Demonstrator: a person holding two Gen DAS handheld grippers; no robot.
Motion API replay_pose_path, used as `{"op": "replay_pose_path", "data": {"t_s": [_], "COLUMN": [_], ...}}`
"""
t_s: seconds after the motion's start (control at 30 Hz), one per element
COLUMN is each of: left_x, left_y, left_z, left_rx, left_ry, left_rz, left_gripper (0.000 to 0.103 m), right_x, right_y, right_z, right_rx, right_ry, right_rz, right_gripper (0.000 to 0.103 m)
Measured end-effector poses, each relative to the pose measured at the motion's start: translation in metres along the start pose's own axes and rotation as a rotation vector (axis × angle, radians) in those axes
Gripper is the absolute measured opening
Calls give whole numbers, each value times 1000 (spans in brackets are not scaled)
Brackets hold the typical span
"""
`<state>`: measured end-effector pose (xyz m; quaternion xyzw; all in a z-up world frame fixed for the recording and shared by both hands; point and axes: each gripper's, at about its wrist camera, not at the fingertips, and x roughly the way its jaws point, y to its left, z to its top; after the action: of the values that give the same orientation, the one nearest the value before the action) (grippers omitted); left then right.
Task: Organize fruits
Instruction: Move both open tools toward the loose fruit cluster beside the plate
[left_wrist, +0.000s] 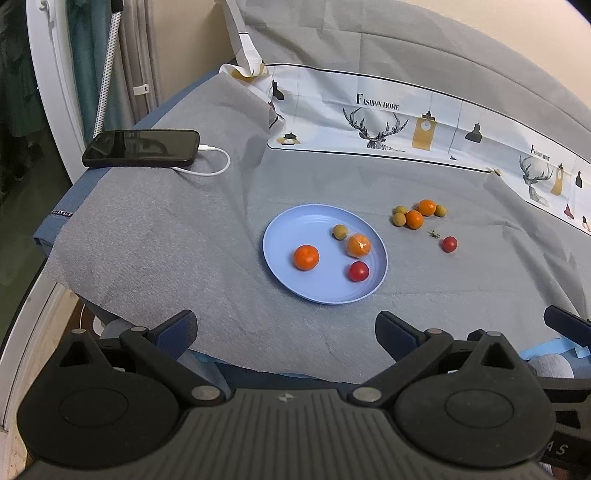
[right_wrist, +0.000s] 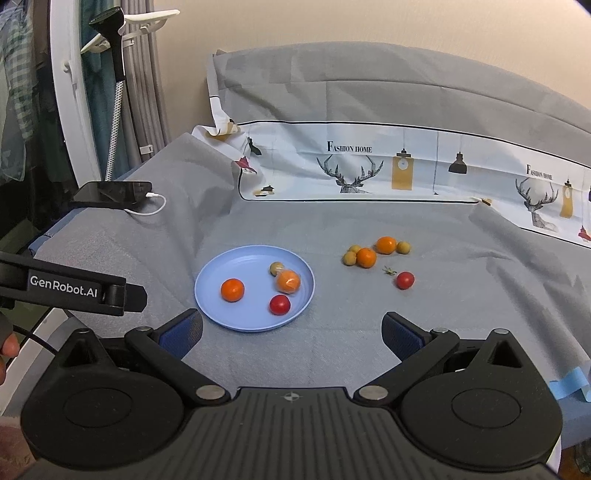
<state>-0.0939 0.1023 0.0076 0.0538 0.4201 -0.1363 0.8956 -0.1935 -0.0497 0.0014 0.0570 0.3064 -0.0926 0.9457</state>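
A light blue plate (left_wrist: 295, 229) (right_wrist: 221, 275) lies on the grey cloth. It holds an orange (left_wrist: 306, 257) (right_wrist: 232, 290), a wrapped orange (left_wrist: 358, 245) (right_wrist: 288, 281), a small green-brown fruit (left_wrist: 340, 231) (right_wrist: 276, 267) and a red tomato (left_wrist: 358, 271) (right_wrist: 279, 304). To its right on the cloth lie two oranges (left_wrist: 414, 219) (right_wrist: 366, 257) with several small green-brown fruits around them, and a loose red tomato (left_wrist: 449, 244) (right_wrist: 405, 280). My left gripper (left_wrist: 286, 332) is open and empty, held back near the cloth's front edge. My right gripper (right_wrist: 291, 332) is also open and empty.
A black phone (left_wrist: 142, 147) (right_wrist: 110, 192) on a white charging cable lies at the far left corner. A printed white cloth (left_wrist: 388, 122) (right_wrist: 369, 166) runs along the back. The left gripper's body (right_wrist: 74, 288) reaches into the right wrist view. Blue tape (right_wrist: 569, 384) sits at the right edge.
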Motion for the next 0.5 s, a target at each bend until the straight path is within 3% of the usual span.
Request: {"op": "replay_pose_path", "data": {"t_s": [0.5], "left_x": [2], "left_y": [-1], "left_z": [-3], "left_rx": [-1], "left_ry": [11], "left_rz": [-4], "left_gripper": [103], "right_x": [4], "right_y": [2], "right_z": [0], "right_rx": [-1], "right_ry": [16], "right_rz": [-5], "right_gripper": [102]}}
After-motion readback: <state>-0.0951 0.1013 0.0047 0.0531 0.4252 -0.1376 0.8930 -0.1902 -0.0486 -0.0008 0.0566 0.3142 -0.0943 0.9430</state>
